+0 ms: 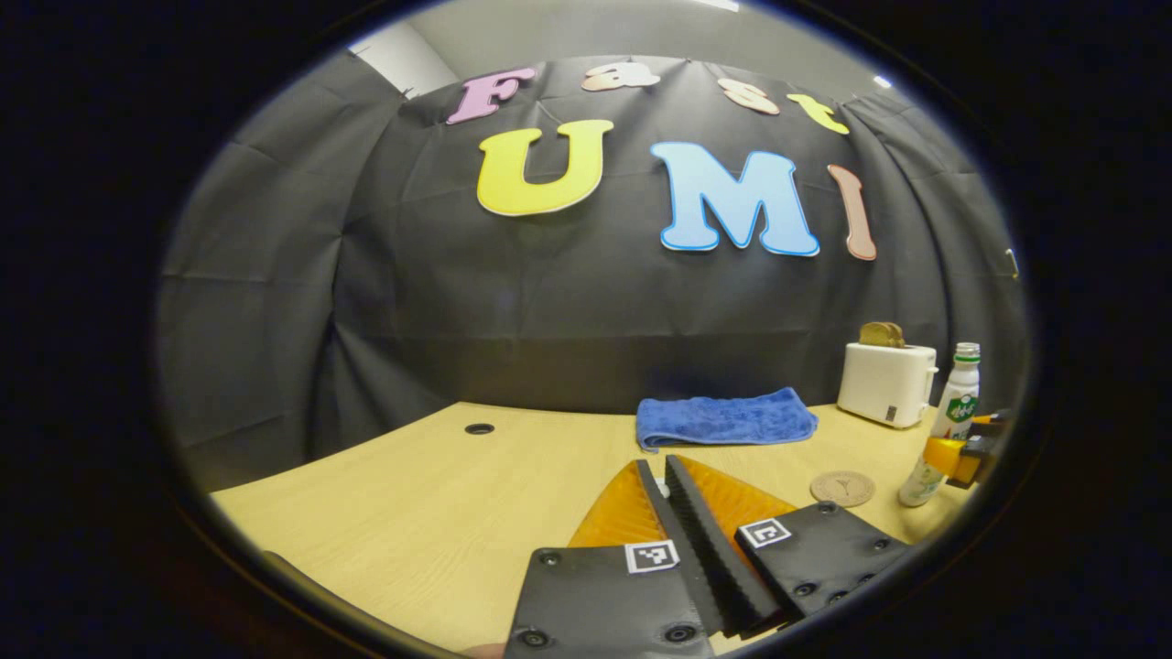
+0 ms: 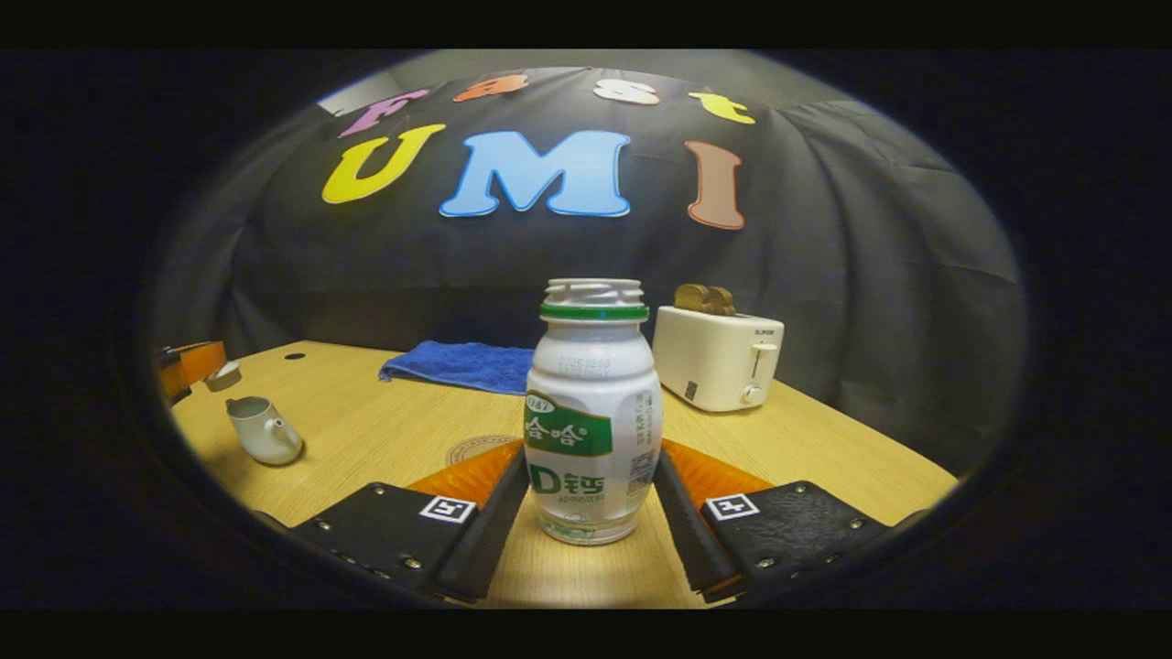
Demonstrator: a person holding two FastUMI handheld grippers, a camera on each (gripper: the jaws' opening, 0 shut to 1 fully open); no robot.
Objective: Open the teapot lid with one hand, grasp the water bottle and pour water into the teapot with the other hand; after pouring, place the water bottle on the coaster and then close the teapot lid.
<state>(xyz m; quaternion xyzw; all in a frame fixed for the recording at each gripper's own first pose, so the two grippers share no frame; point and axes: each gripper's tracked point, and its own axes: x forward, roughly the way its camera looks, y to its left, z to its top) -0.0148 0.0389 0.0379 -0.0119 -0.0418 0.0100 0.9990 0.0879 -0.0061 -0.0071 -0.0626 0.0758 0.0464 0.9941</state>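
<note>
Teapot [image 2: 264, 430] at nine o'clock stands lidless; right gripper [image 2: 586, 513] brackets water bottle [image 2: 591, 412], grip unconfirmed; left gripper [image 1: 668, 513] nearly clenched; pouring outstanding.

the water bottle [image 2: 592, 412] is white with a green band under its neck and a green and white label. the teapot [image 2: 264, 428] is plain white. the towel [image 2: 461, 364] is deep blue, the toaster [image 2: 718, 357] cream white, the table [image 1: 412, 494] light wood with fine grain, the coaster [image 1: 842, 488] pale brown.
</note>
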